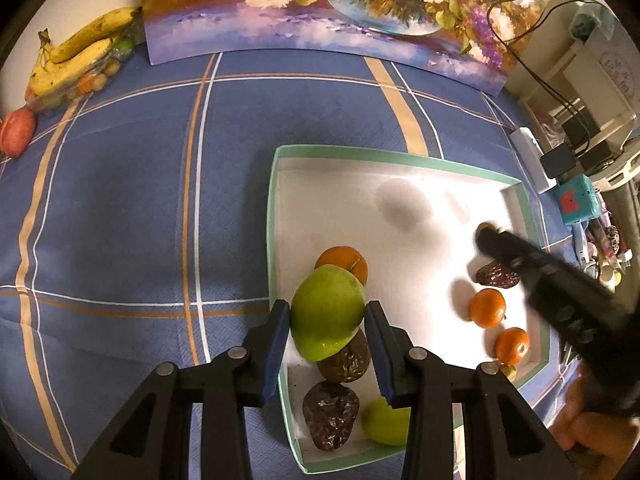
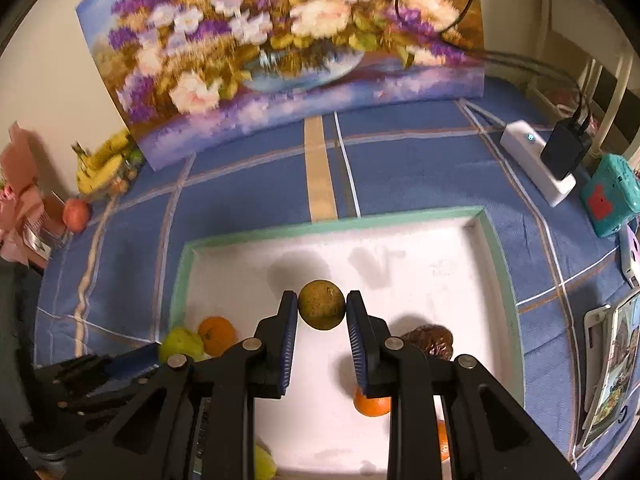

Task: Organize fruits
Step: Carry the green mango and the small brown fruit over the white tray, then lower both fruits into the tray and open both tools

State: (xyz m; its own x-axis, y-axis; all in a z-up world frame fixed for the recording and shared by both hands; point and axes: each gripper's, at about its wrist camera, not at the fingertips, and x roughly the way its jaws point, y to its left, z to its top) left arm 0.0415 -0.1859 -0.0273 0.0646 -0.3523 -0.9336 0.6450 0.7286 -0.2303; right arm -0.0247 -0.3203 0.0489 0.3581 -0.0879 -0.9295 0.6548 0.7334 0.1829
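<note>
While both hands hung over the white box [image 2: 494, 240], the left gripper [image 1: 326, 330] squeezed a green apple [image 1: 326, 312] and the right gripper [image 2: 322, 316] squeezed a small brown fruit [image 2: 322, 305]. I think 2 fruits were being placed. Next, each should be lowered onto a bare spot, then let go.

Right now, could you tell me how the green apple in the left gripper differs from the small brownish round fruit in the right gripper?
The green apple is smooth, bright green and clearly larger; the small brownish round fruit is dull olive-brown, speckled and nearly spherical. The apple fills the left gripper, while the right gripper closes much narrower. Both are pinched above the white tray.
</note>
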